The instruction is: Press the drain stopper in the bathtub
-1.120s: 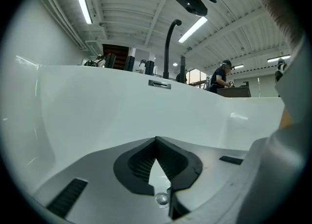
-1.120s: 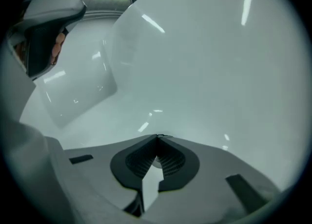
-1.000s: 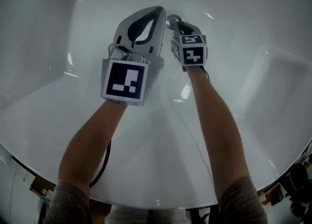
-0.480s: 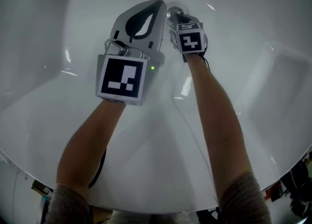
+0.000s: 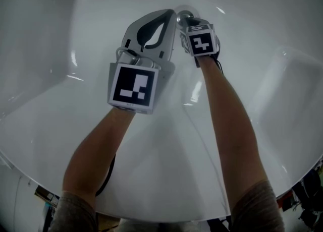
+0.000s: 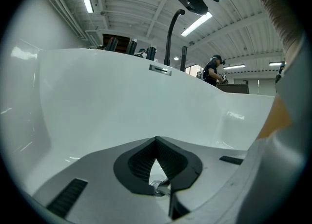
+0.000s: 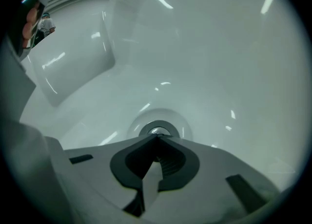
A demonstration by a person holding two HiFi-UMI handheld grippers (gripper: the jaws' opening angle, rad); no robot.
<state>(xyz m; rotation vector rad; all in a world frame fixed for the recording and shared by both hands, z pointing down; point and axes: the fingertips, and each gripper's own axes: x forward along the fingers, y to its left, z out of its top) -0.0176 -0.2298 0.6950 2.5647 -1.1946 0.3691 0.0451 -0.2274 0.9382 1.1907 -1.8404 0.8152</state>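
drain stopper (image 5: 181, 13): upper centre, mostly behind right gripper (image 5: 185, 20)
distant person (image 6: 213, 69): upper right, left gripper view, too small to tell

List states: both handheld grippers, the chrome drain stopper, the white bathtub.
Left grey two-jaw gripper: jaws together, nothing between them.
Right grey two-jaw gripper: jaws together, empty, tips right at the stopper.
Round chrome drain stopper: sitting in the drain; pressed down or raised, cannot tell.
White bathtub: no water visible.
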